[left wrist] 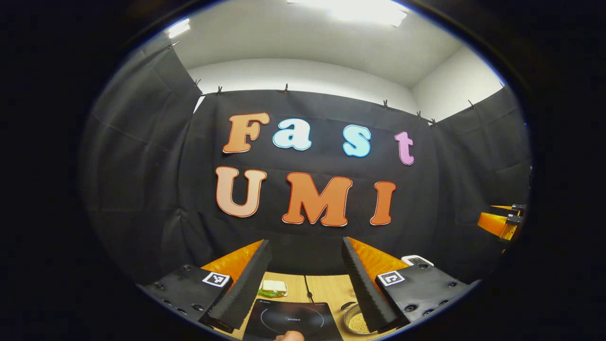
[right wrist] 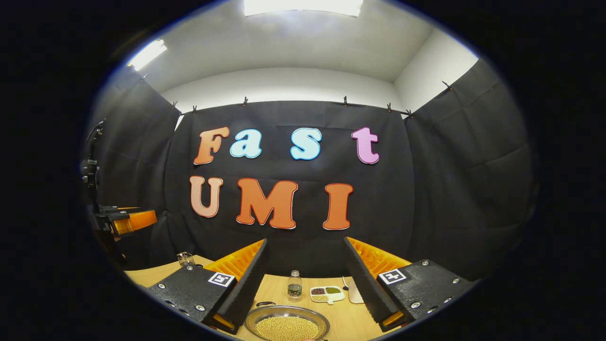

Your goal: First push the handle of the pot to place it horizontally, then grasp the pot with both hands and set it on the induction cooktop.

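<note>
The pot (right wrist: 287, 327), a shallow metal pan full of yellow beans, sits on the wooden table just below my right gripper (right wrist: 304, 241). That gripper is open and held above the table, with nothing between its fingers. A small dark handle (right wrist: 265, 303) shows at the pot's far left rim. In the left gripper view the black induction cooktop (left wrist: 291, 319) lies under my open left gripper (left wrist: 304, 241), and the pot (left wrist: 356, 323) stands just right of the cooktop, partly hidden by a finger.
A sandwich (left wrist: 273, 287) lies behind the cooktop, and its cord runs to the back. Behind the pot stand a small bottle (right wrist: 294, 286), a divided dish of beans (right wrist: 326, 293) and a white object (right wrist: 354, 291). A glass (right wrist: 185, 259) is at the table's far left.
</note>
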The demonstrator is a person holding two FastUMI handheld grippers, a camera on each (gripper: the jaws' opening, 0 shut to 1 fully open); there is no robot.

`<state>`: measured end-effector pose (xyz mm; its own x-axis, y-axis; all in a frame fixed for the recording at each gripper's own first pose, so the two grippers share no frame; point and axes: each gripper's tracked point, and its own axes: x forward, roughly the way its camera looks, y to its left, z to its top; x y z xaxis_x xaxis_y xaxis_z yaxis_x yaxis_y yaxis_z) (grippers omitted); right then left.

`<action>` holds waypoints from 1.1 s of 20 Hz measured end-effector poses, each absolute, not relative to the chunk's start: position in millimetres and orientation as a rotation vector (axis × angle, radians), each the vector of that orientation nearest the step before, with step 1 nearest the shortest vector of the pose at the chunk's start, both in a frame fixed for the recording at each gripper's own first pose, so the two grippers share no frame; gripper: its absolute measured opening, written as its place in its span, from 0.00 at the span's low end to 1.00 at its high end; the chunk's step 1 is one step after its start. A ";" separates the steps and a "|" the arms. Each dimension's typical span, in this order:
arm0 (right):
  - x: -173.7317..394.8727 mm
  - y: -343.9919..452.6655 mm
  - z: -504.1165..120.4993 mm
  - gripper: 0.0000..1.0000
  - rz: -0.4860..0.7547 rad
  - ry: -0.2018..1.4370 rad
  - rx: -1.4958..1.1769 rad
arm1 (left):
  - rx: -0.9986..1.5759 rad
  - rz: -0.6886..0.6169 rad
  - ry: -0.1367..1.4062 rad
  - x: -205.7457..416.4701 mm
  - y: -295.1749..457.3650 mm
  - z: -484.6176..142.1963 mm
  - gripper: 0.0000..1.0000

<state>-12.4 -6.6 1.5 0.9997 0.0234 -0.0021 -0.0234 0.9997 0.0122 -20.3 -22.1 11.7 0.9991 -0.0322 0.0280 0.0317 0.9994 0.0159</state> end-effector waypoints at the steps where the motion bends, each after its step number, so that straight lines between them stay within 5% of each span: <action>1: -12.6 -7.2 0.5 1.00 0.022 0.003 0.010 | 0.017 -0.028 -0.028 -21.1 -20.9 11.7 0.98; 17: -15.7 -17.9 -19.2 0.79 0.011 0.028 0.000 | 0.020 -0.020 -0.023 -24.8 -21.7 10.5 0.98; 22: -18.5 -22.9 -33.6 0.57 -0.001 0.053 -0.016 | 0.023 -0.021 -0.021 -26.3 -23.4 9.2 0.98</action>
<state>-18.5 -22.9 -33.6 0.9986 -0.0010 -0.0526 0.0002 0.9999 -0.0162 -26.3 -23.4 9.2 0.9996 -0.0210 0.0211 0.0205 0.9995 0.0231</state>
